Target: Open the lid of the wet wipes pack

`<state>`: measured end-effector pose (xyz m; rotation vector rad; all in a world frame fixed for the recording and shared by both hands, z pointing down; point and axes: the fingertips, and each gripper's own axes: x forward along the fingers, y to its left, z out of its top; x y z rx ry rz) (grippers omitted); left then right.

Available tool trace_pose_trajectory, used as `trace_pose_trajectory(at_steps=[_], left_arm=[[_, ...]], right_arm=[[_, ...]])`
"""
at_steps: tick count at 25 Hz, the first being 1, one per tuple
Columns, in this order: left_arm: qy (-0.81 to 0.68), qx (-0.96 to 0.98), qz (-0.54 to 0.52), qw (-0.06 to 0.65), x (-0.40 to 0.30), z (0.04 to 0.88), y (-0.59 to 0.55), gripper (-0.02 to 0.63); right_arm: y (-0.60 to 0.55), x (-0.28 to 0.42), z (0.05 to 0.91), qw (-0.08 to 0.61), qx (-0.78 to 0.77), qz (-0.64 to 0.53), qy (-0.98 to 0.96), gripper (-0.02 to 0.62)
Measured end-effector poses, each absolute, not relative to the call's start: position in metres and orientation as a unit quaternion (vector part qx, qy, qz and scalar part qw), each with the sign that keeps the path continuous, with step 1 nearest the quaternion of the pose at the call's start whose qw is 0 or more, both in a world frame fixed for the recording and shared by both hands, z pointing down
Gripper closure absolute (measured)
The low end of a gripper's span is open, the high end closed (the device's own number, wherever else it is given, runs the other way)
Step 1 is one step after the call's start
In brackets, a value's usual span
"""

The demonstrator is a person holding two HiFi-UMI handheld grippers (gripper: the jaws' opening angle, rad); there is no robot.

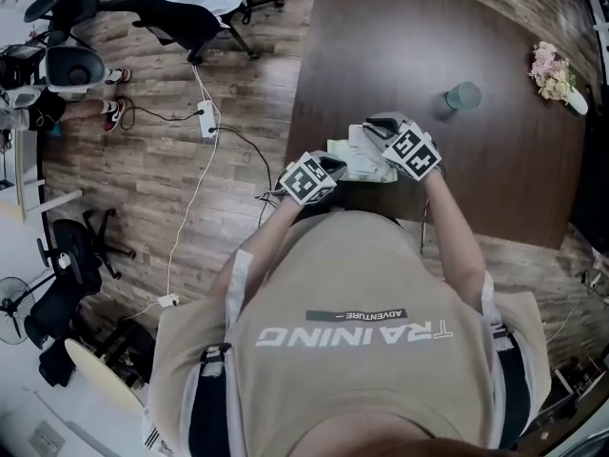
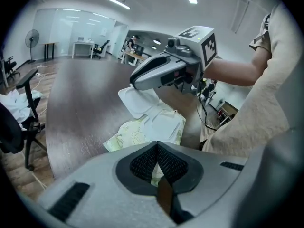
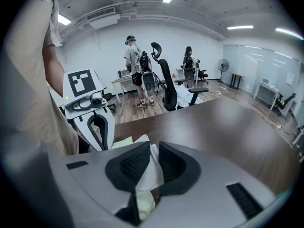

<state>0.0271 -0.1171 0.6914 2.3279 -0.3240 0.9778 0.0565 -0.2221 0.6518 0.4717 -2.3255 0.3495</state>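
Observation:
A pale green wet wipes pack (image 1: 366,163) lies near the front edge of the dark brown table (image 1: 419,36). My left gripper (image 1: 337,166) is shut on the pack's near edge; in the left gripper view the pack (image 2: 137,132) runs out from between the closed pads. My right gripper (image 1: 374,129) is shut on the white lid flap (image 2: 135,101), which stands lifted off the pack's top. A white strip of that lid (image 3: 151,170) sits pinched between the right pads. The right gripper (image 2: 137,82) hovers just above the pack, and the left gripper (image 3: 97,127) stands close beside it.
A teal cup (image 1: 463,95) and a small bunch of flowers (image 1: 552,72) stand further back on the table. Office chairs (image 1: 171,17), a power strip (image 1: 206,117) and cables lie on the wooden floor to the left. People stand at desks (image 3: 135,56) in the background.

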Motion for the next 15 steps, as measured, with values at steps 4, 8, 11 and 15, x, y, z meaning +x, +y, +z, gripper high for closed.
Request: trace_pose_trajectory(at_steps=[4,8,11,15], left_arm=[[-0.12,0.869,0.376,0.3,0.026,0.693,-0.118,0.597],[-0.119,0.864,0.385,0.303,0.025,0.695,-0.117,0.597],[-0.127,0.86,0.39,0.305,0.026,0.695,-0.118,0.597],[-0.136,0.857,0.388,0.31,0.025,0.694,-0.118,0.597]], right_arm=[[-0.228,0.056,0.666,0.356,0.179,0.142,-0.906,0.558],[-0.229,0.057,0.679,0.352,0.176,0.165,-0.905,0.555],[-0.23,0.058,0.687,0.341,0.173,0.187,-0.905,0.552],[-0.23,0.06,0.691,0.328,0.175,0.208,-0.905,0.551]])
